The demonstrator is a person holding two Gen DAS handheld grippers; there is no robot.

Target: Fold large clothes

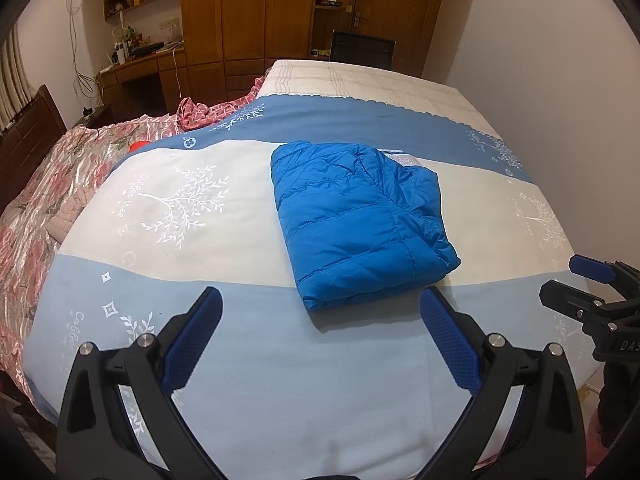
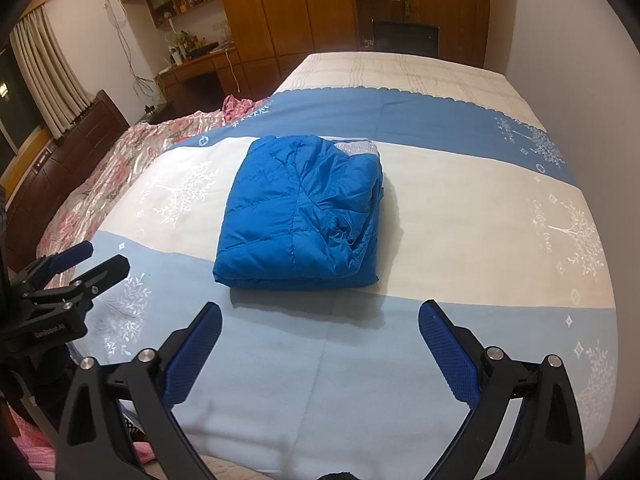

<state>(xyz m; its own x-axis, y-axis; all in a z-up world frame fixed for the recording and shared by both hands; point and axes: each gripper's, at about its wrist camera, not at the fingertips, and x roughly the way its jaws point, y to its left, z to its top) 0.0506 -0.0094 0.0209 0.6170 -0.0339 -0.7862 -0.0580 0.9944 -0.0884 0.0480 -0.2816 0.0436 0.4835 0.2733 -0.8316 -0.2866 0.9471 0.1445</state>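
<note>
We are holding left gripper point(image 1: 320, 300) and right gripper point(image 2: 320, 312) wide apart, empty, near the folded blue jacket point(image 2: 300, 212) lying on the bed point(image 2: 460, 200).

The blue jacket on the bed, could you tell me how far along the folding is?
Done: the blue jacket lies folded into a compact rectangle on the bedspread. In hand: nothing; the left claw and right claw are both open, apart from it. Left: apparently nothing, except perhaps tucking the silver lining peeking out.
</note>
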